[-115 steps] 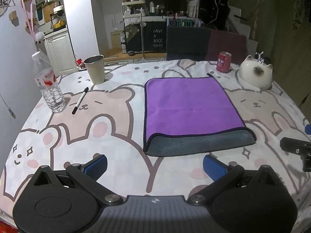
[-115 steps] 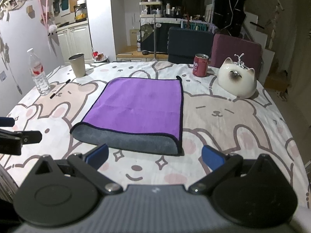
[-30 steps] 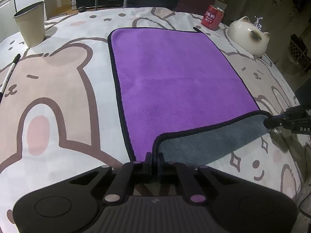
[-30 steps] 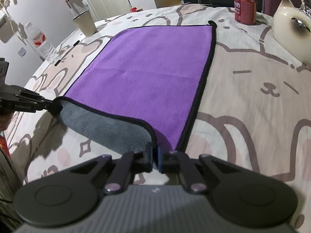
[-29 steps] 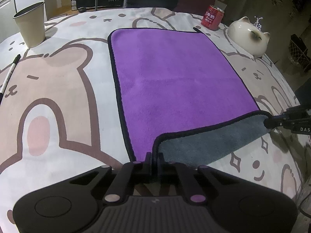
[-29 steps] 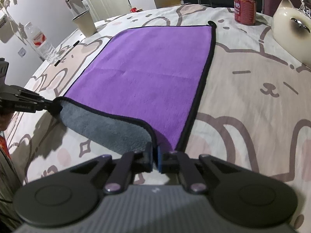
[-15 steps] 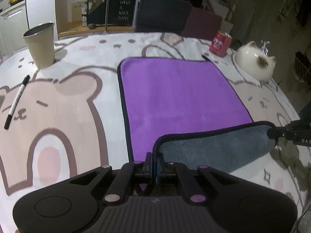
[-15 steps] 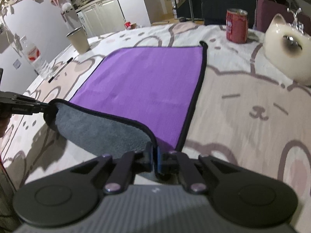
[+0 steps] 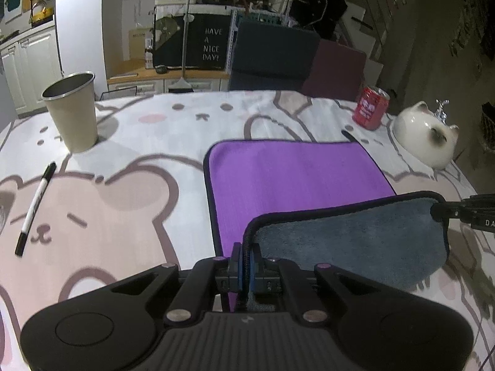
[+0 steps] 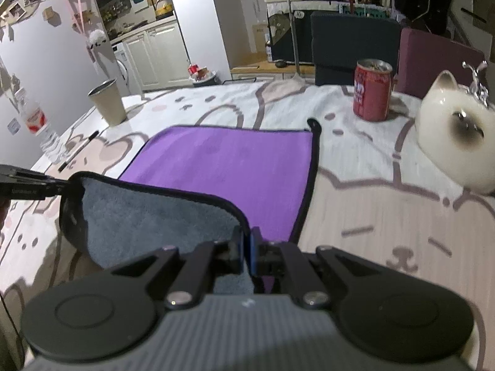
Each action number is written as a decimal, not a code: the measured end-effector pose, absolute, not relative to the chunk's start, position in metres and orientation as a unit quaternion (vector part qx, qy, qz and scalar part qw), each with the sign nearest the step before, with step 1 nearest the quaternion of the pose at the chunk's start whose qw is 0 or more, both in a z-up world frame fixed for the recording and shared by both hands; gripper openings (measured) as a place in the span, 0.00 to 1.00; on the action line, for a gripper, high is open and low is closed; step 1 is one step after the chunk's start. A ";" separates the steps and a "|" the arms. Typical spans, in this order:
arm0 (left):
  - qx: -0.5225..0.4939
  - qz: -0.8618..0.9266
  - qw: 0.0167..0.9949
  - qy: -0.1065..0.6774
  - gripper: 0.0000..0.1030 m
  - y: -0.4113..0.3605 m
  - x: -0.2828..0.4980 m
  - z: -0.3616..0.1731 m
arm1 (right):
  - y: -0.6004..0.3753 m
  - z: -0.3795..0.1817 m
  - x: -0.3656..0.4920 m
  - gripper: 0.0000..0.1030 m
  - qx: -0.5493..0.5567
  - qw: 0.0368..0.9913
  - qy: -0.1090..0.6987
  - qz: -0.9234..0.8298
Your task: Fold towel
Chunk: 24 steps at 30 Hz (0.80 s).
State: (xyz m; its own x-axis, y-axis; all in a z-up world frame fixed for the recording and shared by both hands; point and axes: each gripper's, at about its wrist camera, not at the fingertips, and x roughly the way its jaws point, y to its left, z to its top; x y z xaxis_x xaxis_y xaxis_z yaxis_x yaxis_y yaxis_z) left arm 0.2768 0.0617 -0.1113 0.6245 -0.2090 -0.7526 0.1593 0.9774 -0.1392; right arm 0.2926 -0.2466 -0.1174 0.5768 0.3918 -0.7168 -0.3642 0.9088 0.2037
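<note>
**Towel corners pinched in both claws, near edge lifted**

Claws first: at the bottom centre of the left wrist view, my left claw (image 9: 244,262) is clamped tight on the towel's (image 9: 297,173) near left corner, the black hem running up between the blue pads. At the bottom centre of the right wrist view, my right claw (image 10: 246,253) is pinched the same way on the near right corner. Each claw also shows in the other's view: the right one at the right edge of the left view, the left one at the left edge of the right view, both gripping the hem.

Between them the near edge hangs raised above the table (image 9: 130,222), its grey underside (image 9: 349,238) facing me and sagging a little in the middle. It casts a shadow on the cloth below. Past that flap the purple face lies flat in the centre of both frames, with a small black loop (image 10: 314,123) sticking out at the far right corner.

Farther out, a marker (image 9: 35,207) lies at the left of the left view, well apart from the towel. Behind it a cup (image 9: 72,111) stands upright at upper left. A water bottle (image 10: 38,126) shows at the left edge of the right view. At upper right, a red can (image 10: 372,89) stands beyond the far right corner, and a white cat figure (image 10: 458,136) sits just to its right.
</note>
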 end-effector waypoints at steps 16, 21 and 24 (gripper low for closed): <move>-0.013 -0.077 0.912 0.403 0.04 0.049 0.349 -0.108 | -0.243 -0.111 0.355 0.05 0.018 0.902 0.392 0.180; -0.009 -0.074 0.915 0.397 0.04 0.047 0.370 -0.105 | -0.243 -0.111 0.378 0.05 0.024 0.905 0.389 0.168; -0.009 -0.071 0.917 0.393 0.04 0.046 0.381 -0.103 | -0.242 -0.112 0.390 0.05 0.025 0.907 0.388 0.163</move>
